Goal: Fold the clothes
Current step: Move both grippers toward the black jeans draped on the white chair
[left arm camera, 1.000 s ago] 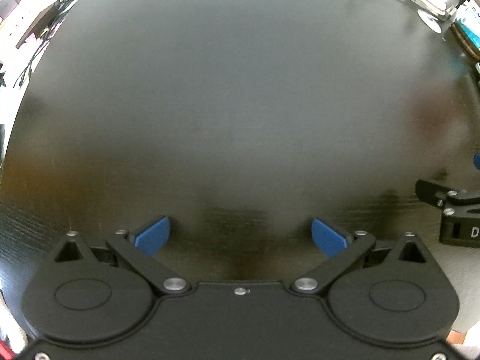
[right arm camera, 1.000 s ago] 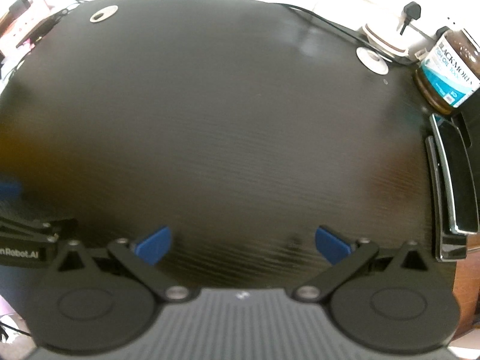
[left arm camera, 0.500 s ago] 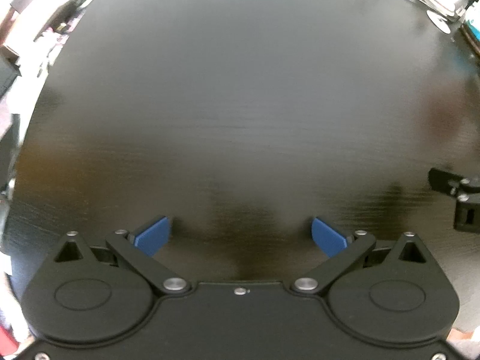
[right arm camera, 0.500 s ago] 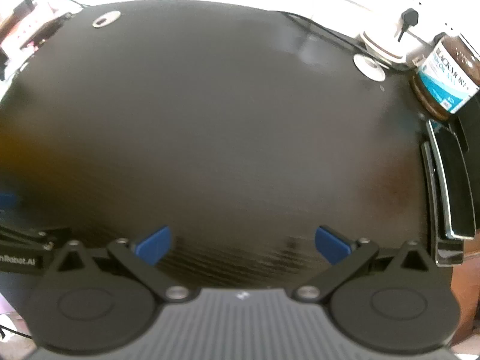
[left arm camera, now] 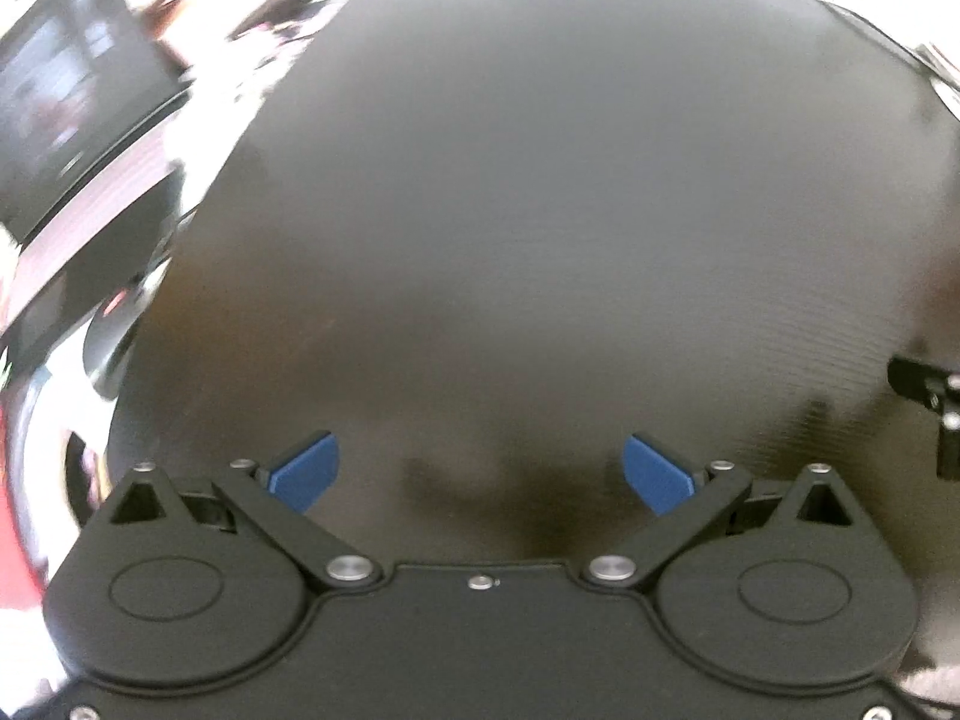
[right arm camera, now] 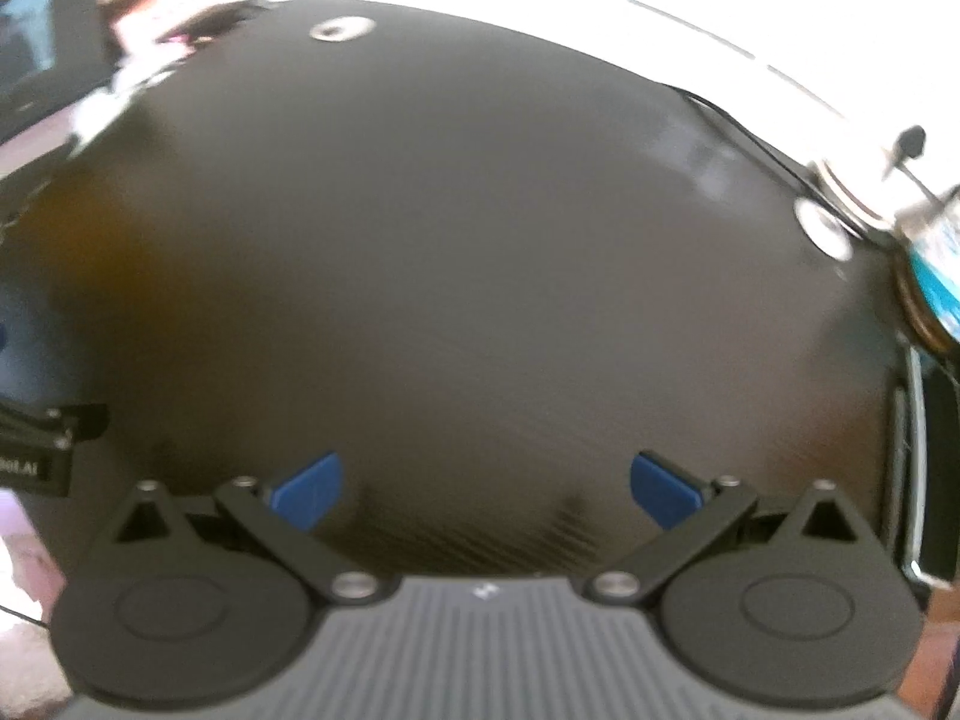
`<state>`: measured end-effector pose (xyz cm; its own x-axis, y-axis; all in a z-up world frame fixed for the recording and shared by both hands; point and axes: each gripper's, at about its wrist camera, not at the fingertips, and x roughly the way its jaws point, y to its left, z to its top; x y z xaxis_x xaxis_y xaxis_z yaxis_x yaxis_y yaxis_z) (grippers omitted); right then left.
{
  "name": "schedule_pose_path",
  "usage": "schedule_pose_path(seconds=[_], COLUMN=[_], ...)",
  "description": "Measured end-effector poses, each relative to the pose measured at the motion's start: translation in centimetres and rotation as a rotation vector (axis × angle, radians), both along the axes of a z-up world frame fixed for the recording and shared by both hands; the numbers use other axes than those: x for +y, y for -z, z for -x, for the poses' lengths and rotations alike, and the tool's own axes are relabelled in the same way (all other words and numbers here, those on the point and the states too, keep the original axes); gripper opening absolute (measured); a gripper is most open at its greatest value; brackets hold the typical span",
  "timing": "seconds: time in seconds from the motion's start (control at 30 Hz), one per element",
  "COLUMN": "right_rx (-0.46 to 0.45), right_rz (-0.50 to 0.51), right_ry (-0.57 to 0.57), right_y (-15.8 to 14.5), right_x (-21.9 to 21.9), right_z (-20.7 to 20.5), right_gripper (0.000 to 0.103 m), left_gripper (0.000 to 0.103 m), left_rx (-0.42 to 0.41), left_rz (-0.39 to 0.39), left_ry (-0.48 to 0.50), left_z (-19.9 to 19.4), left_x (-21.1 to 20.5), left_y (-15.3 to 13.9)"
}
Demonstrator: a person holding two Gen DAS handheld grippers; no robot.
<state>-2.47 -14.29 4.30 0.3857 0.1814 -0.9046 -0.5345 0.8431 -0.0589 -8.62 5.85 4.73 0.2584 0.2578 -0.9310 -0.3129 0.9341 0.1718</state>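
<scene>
Clothes are nowhere visible; left tool (left arm camera: 480, 471) and right tool (right arm camera: 486, 489) hang released above the desk (left arm camera: 540, 210), so fetching a garment likely comes next.

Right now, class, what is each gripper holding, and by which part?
Nothing is held. The left gripper and right gripper both stand open, jaws wide apart, over the bare black table; no clothing is in view.

Black left gripper (left arm camera: 480, 471) and right gripper (right arm camera: 486, 489), blue pads, silver screws
</scene>
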Motion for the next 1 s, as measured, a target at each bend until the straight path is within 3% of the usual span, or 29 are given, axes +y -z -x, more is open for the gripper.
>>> schedule_pose_path(seconds=[0.33, 0.5, 0.63, 0.83, 1.0], right_rx=[-0.019, -0.03, -0.053, -0.072, -0.079], right_rz=[-0.073, -0.073, -0.086, -0.094, -0.079], right_ry=[-0.253, -0.385, -0.494, -0.664, -0.802], right_y=[-0.3, -1.0, -1.9, -3.5, -4.6], right_x=[5.0, 8.8, 11.9, 17.0, 20.6], right_z=[2.1, 4.6, 7.6, 13.8, 20.6], right_gripper=[0.102, 0.102, 0.102, 0.102, 0.102], left_gripper=[0.103, 0.103, 0.103, 0.103, 0.103], left_rx=[-0.154, -0.207, -0.266, -0.296, -0.264], left_rz=[-0.052, 0.054, 0.114, 0.071, 0.077], left_ry=[-0.277, -0.476, -0.63, -0.79, -0.97], left_z=[9.0, 15.4, 21.5, 30.1, 37.9], left_x=[4.9, 7.4, 9.7, 11.3, 12.9], left_y=[-2.4, -2.5, -2.3, -2.6, -1.5])
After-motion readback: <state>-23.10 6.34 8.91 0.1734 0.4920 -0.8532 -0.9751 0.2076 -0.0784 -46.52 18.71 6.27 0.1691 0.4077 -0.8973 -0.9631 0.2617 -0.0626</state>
